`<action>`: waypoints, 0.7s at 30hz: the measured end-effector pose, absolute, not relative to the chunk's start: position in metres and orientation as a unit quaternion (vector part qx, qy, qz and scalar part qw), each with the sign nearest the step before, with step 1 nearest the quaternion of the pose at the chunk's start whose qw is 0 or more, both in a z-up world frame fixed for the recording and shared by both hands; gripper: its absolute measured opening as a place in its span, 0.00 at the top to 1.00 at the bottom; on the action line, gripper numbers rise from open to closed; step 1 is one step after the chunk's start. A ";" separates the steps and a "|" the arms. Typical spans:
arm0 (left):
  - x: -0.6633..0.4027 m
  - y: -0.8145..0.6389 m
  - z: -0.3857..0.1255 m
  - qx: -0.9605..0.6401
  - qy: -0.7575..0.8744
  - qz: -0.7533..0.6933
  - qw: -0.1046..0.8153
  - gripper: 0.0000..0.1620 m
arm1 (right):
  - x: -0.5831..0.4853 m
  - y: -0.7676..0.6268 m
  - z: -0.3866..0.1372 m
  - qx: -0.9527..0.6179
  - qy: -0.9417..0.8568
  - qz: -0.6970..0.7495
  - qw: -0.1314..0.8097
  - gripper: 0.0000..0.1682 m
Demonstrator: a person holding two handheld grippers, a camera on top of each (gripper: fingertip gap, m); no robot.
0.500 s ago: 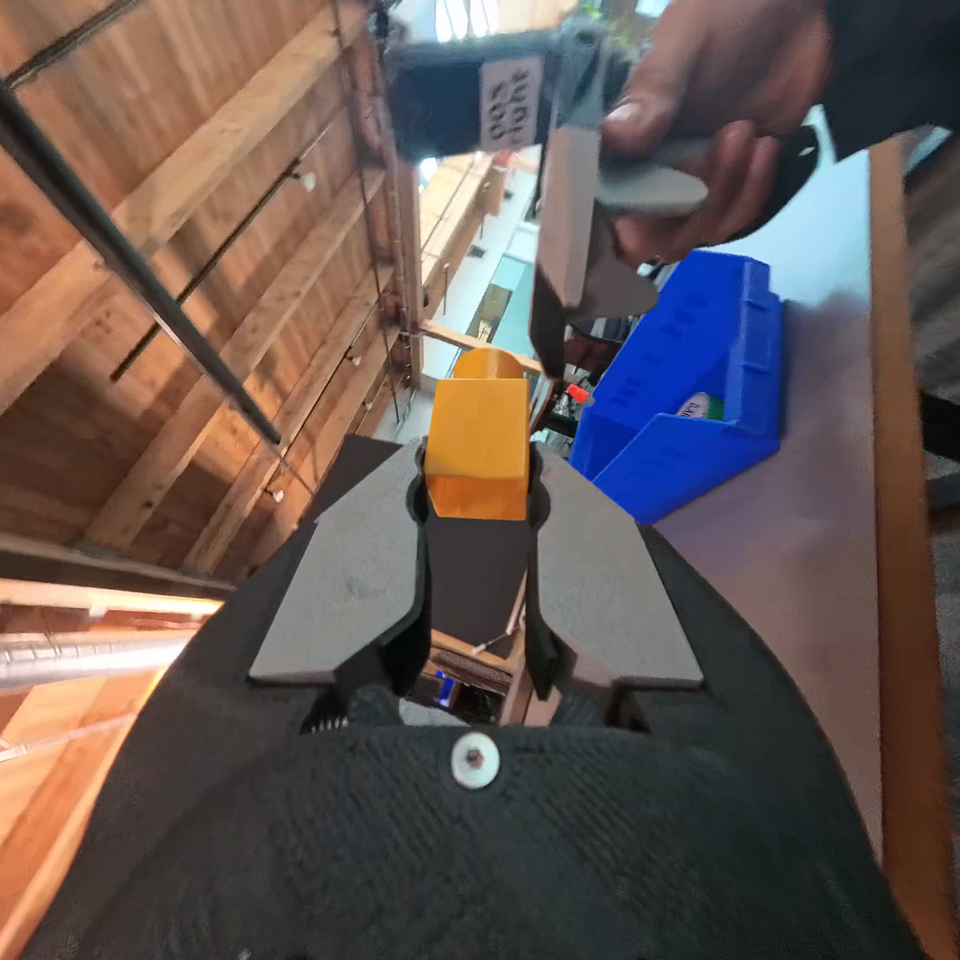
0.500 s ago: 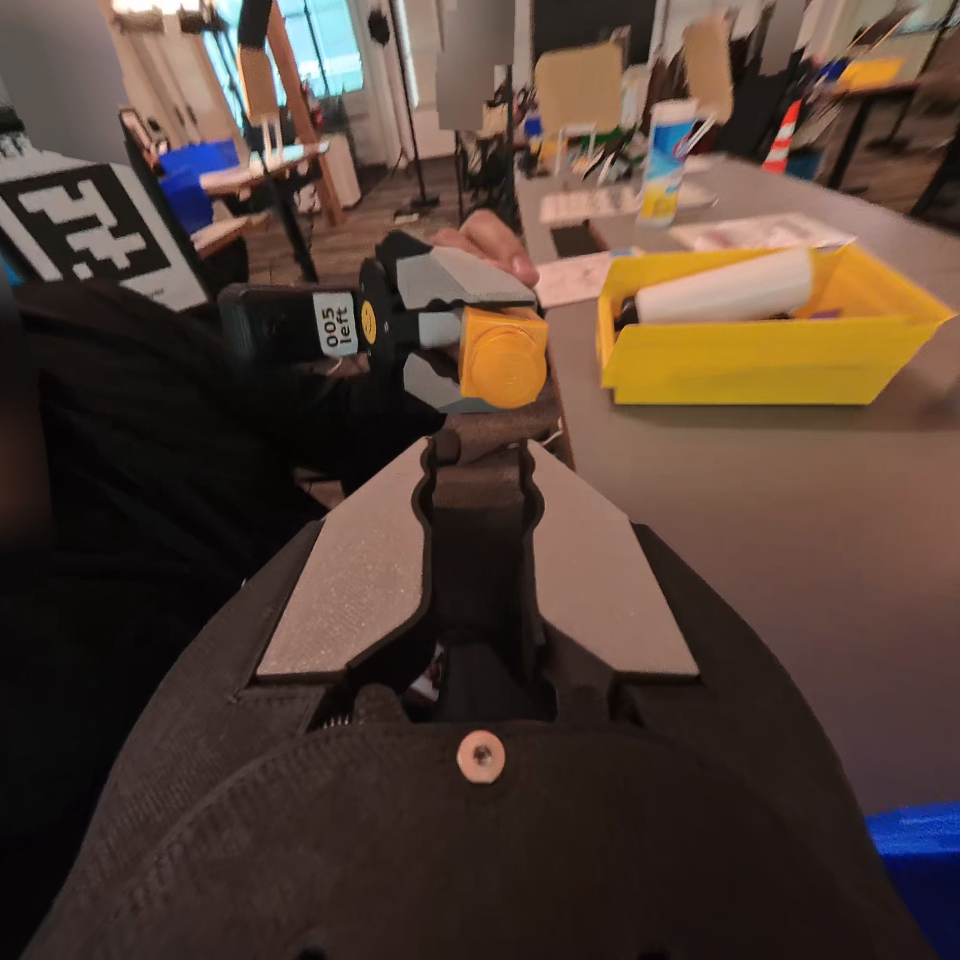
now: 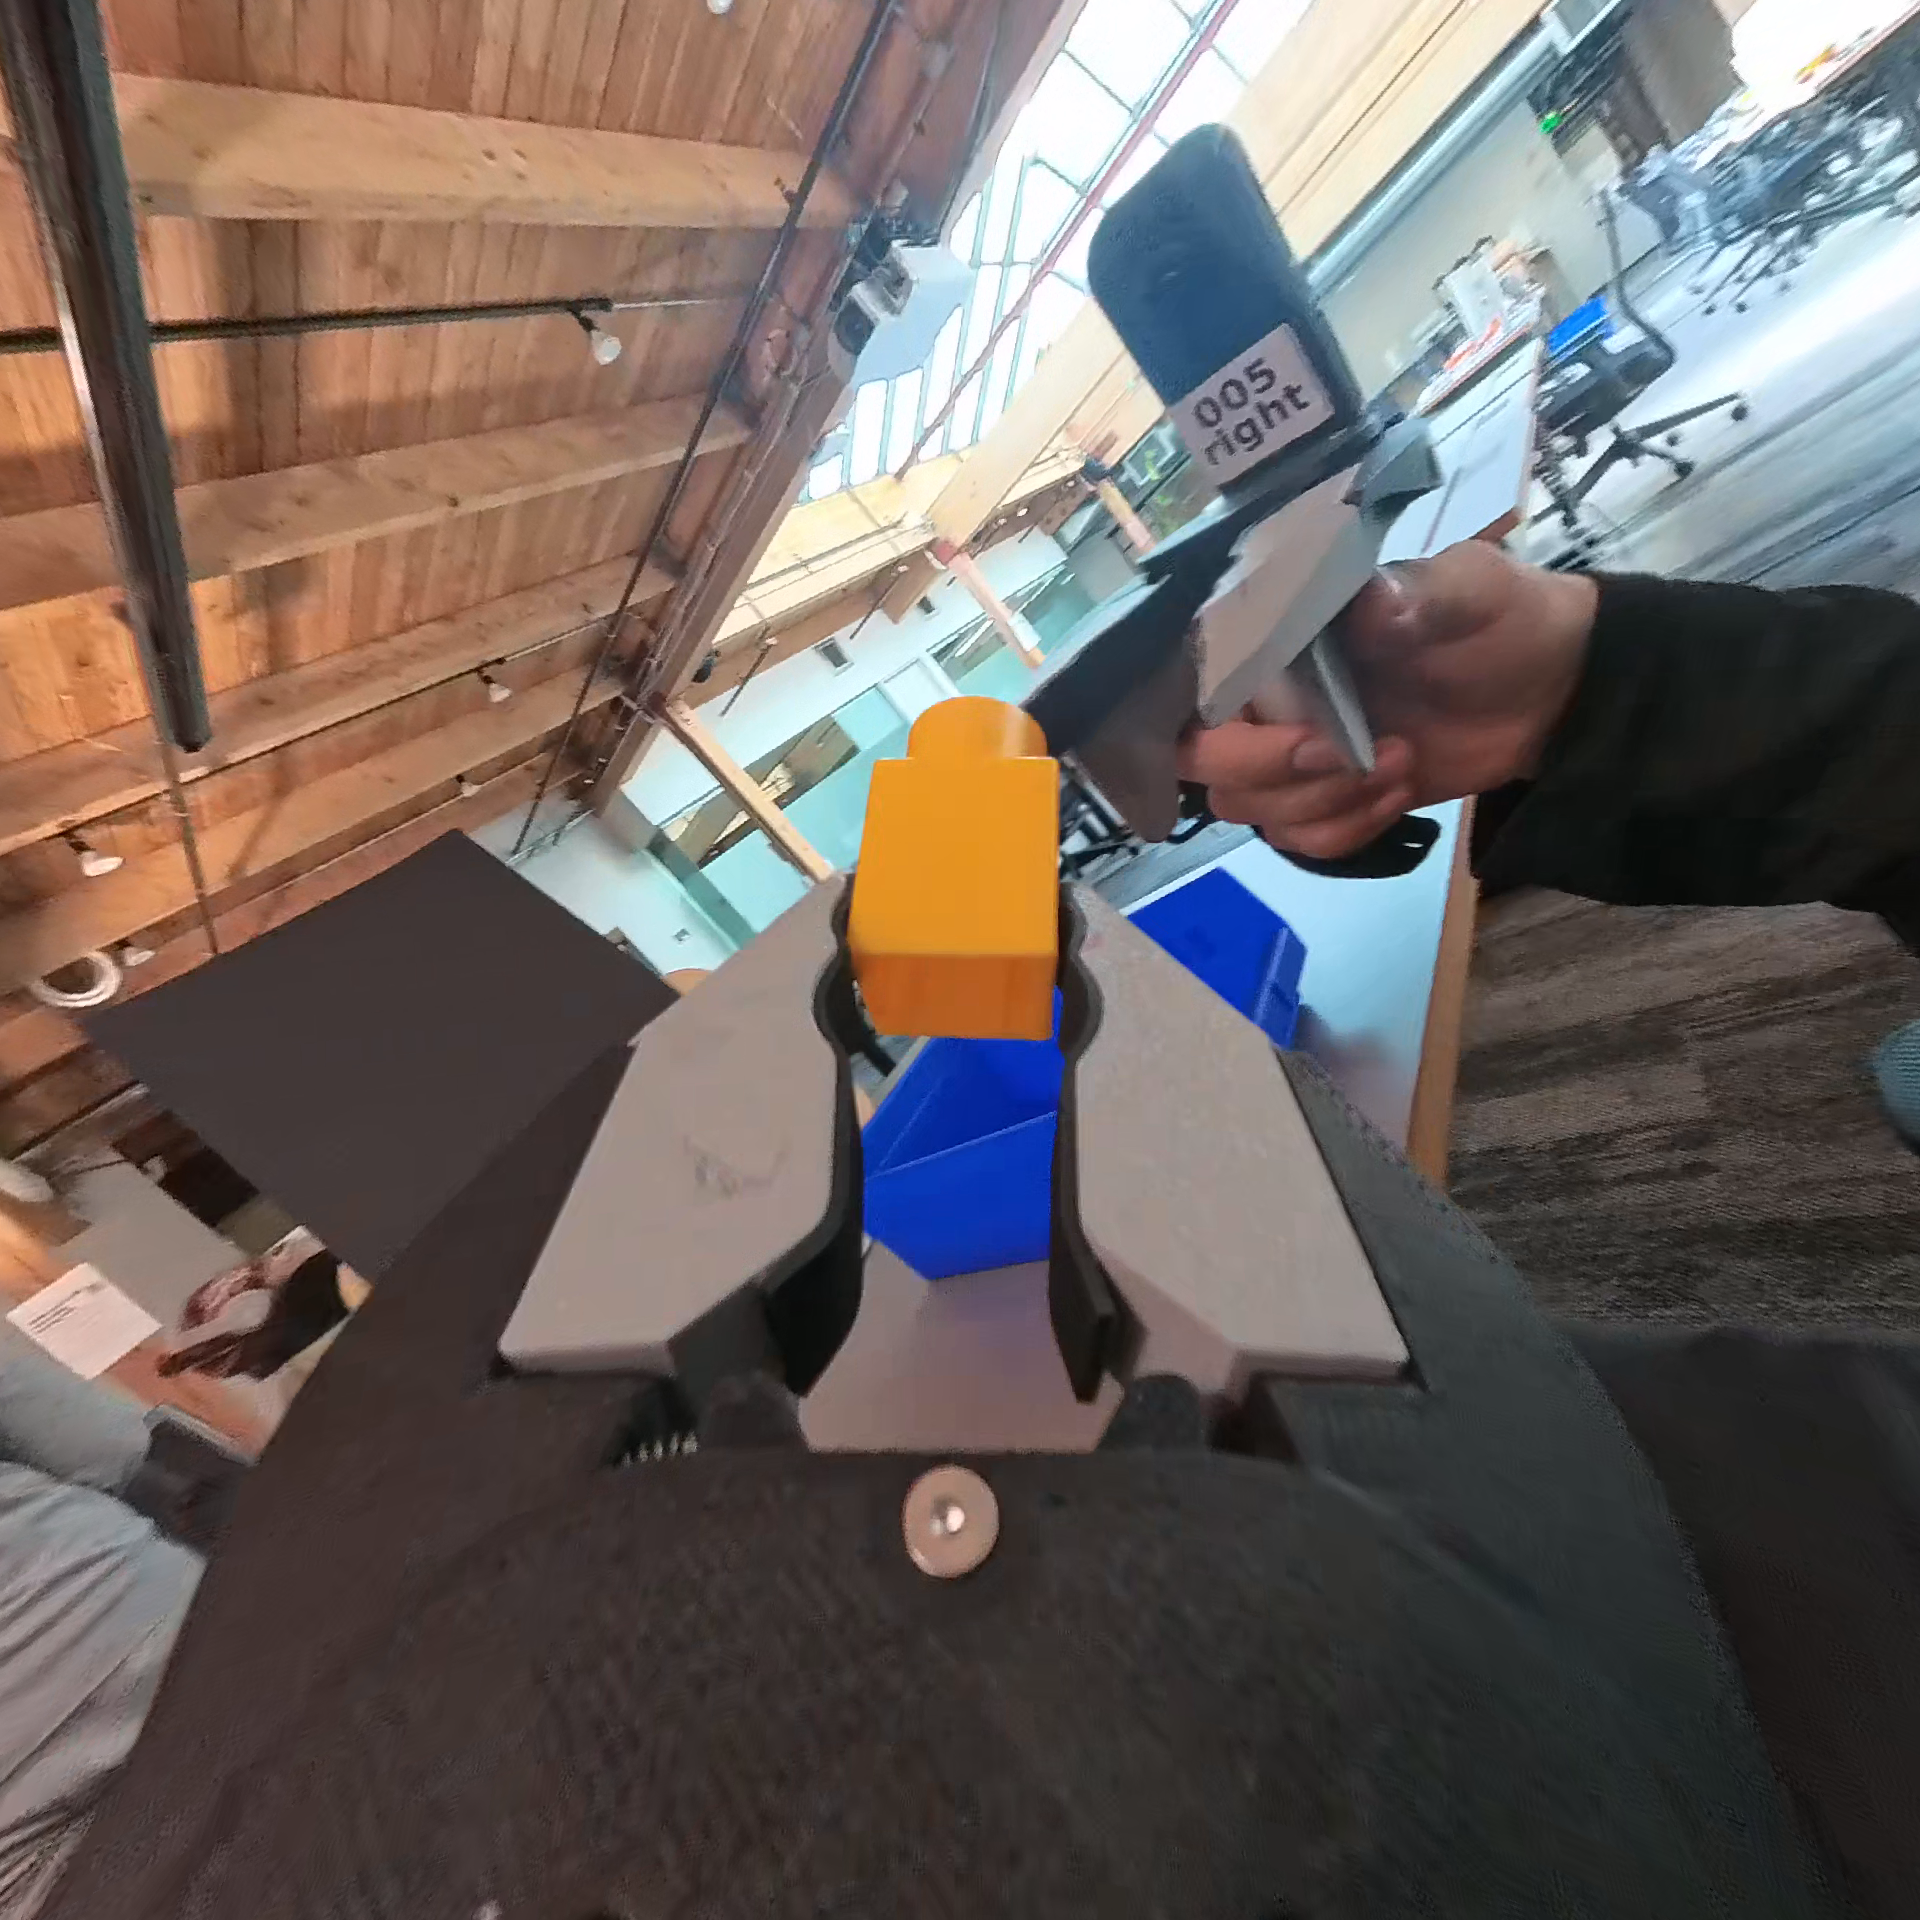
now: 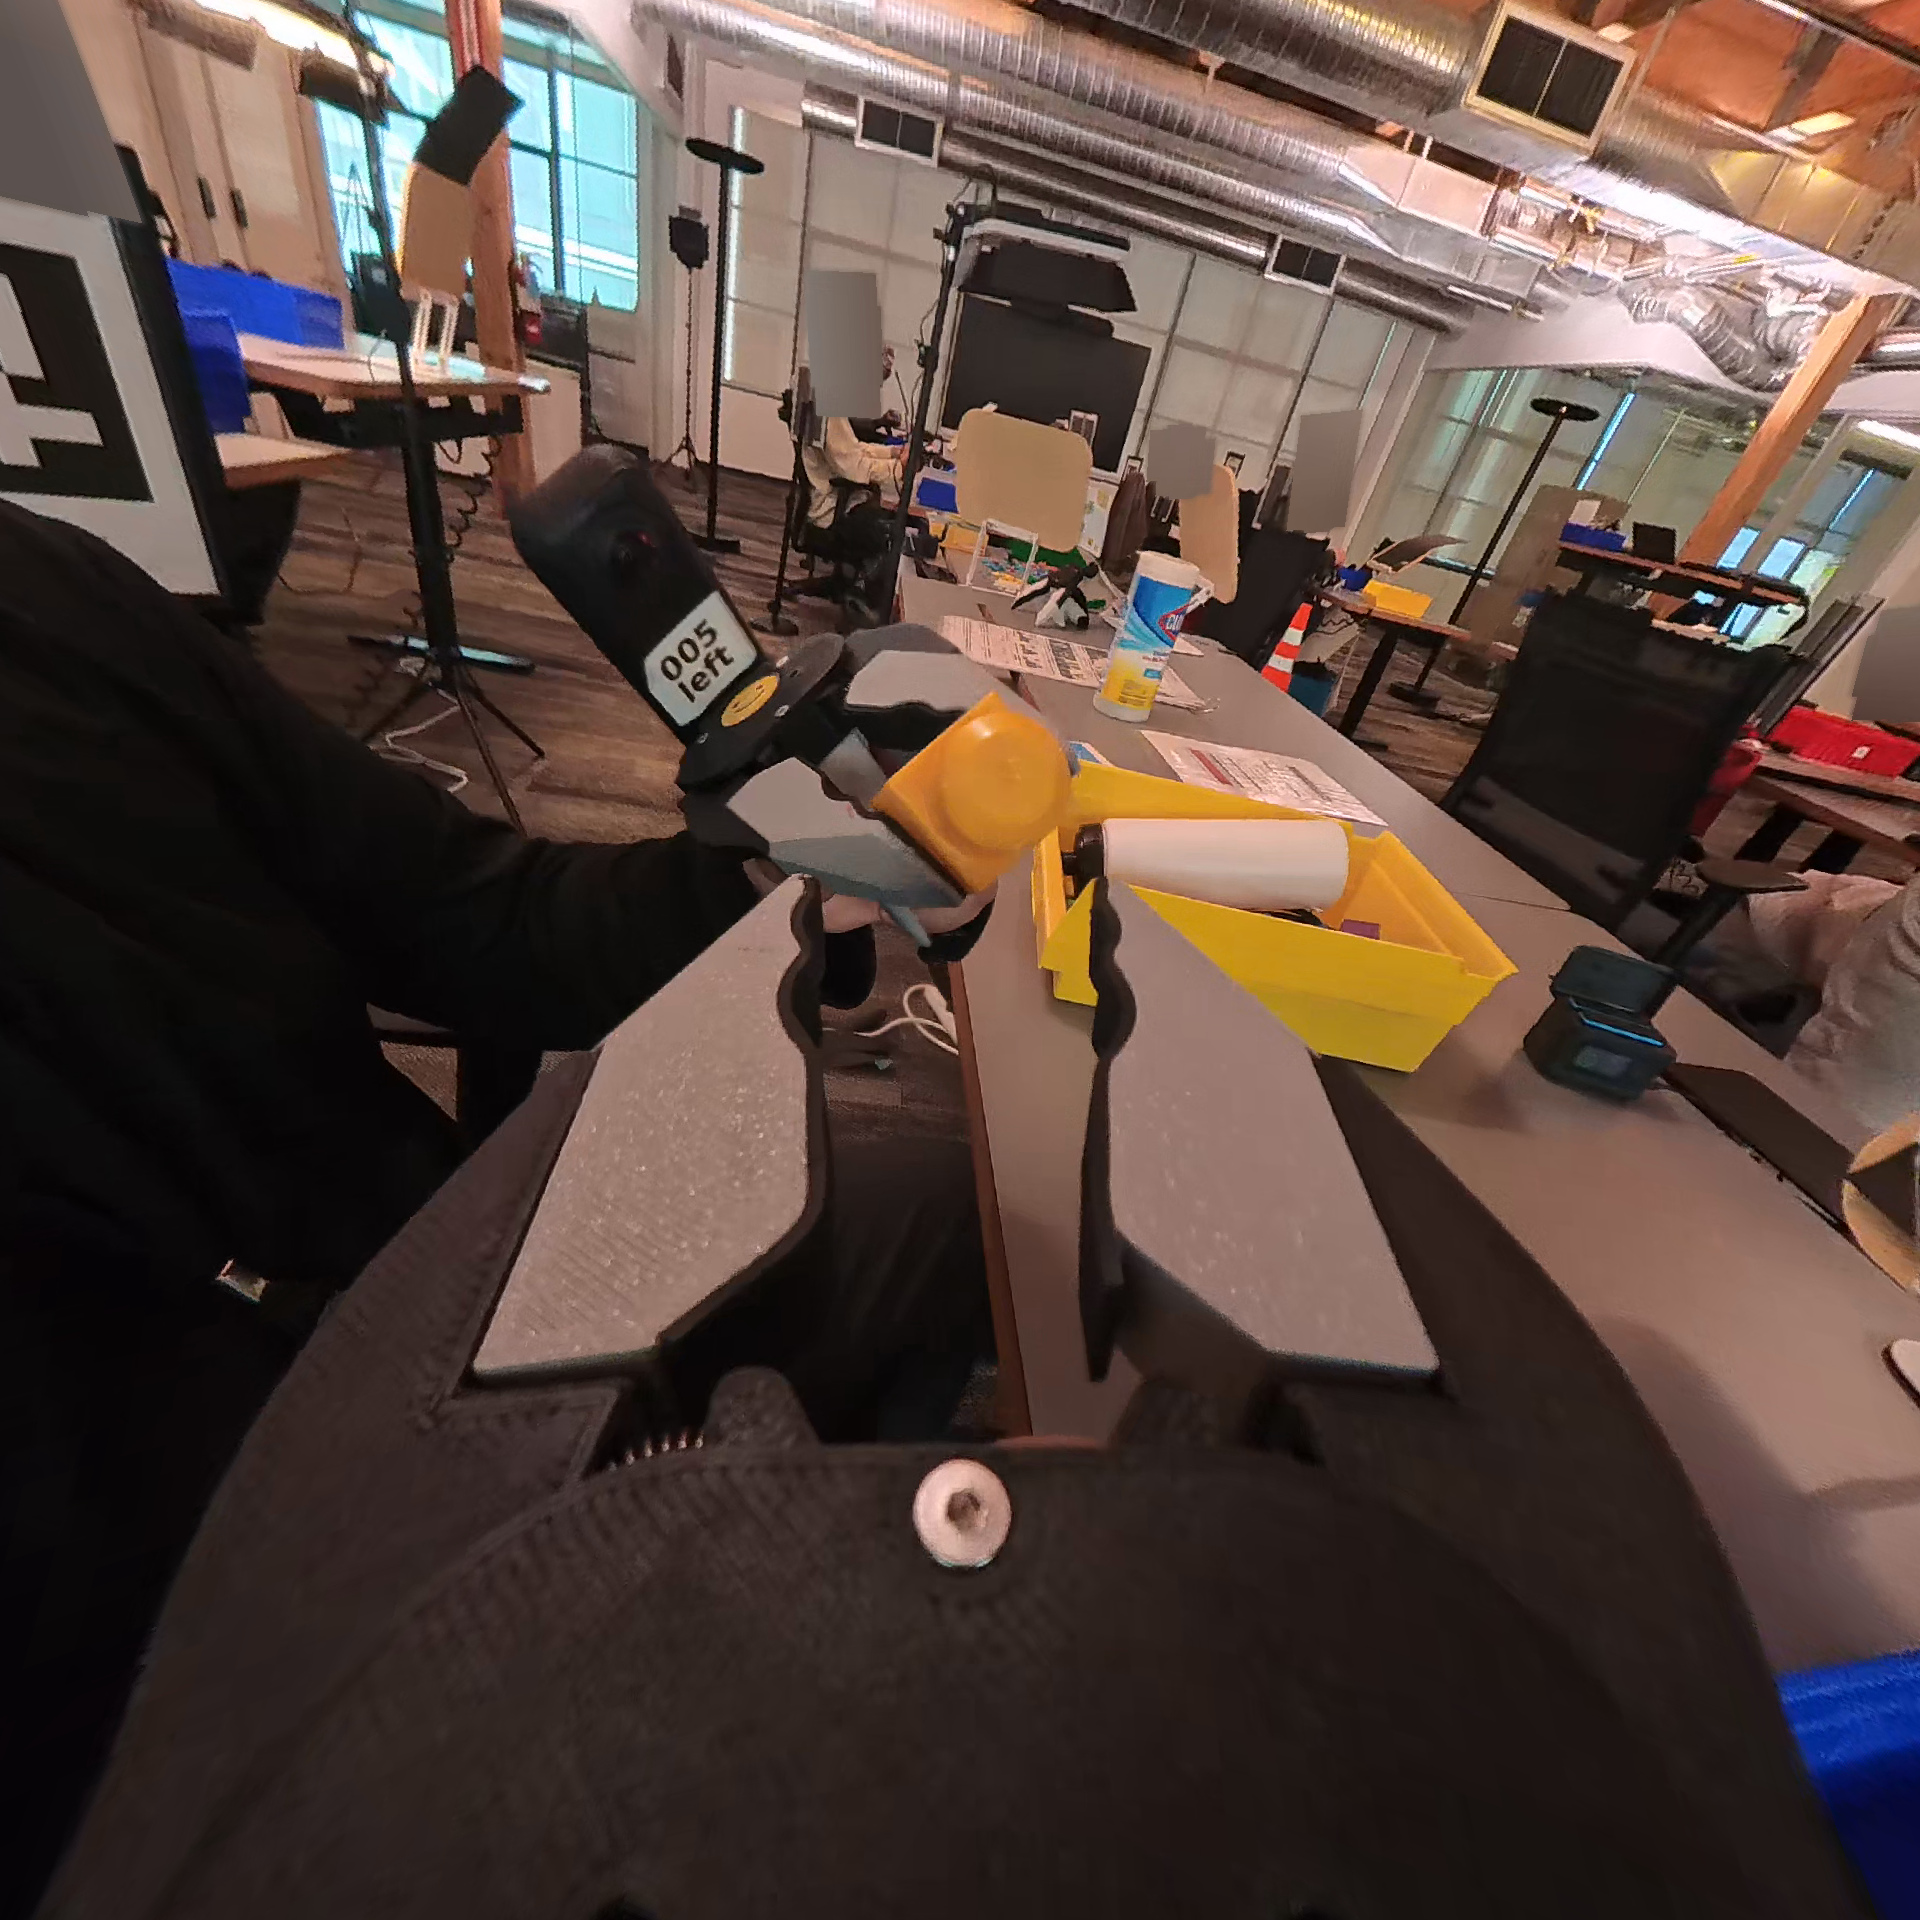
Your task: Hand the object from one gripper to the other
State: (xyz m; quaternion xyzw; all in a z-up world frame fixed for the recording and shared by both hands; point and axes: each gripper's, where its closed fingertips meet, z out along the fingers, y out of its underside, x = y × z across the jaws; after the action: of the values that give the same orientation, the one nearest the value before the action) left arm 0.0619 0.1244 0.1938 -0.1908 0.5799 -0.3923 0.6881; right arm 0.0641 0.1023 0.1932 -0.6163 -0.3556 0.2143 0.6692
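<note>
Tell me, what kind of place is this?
Probably an open-plan workshop or lab office: long grey tables holding a yellow parts bin, office chairs, and bare ducts under a timber ceiling.

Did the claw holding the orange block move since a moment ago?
Yes. In the right wrist view, the left claw with the orange block now overlaps the yellow bin's near corner; earlier it was clear of it, further left.

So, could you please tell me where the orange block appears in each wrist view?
Left wrist view: orange block at centre, clamped between the left gripper fingertips.
Right wrist view: block upper centre, held by the far-off left gripper, above the open right gripper.
Shared landmark: the grey table.
</note>
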 end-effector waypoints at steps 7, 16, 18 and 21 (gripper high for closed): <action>0.062 0.098 0.185 -0.176 0.605 -0.442 0.638 0.78 | 0.041 0.100 0.188 -0.604 -0.394 0.192 0.666 0.74; 0.062 0.097 0.183 -0.178 0.613 -0.439 0.632 0.78 | 0.040 0.104 0.187 -0.607 -0.407 0.115 0.673 0.78; 0.060 0.094 0.182 -0.173 0.619 -0.444 0.624 0.78 | 0.038 0.102 0.186 -0.606 -0.416 0.101 0.670 0.79; 0.060 0.091 0.181 -0.169 0.623 -0.439 0.625 0.78 | 0.037 0.098 0.185 -0.616 -0.420 0.094 0.660 0.79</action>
State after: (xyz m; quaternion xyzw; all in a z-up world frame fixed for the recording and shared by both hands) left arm 0.0597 0.0909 0.1808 -0.1691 0.6232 -0.4390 0.6247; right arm 0.0369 0.0983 0.1851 -0.6158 -0.4199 0.0937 0.6600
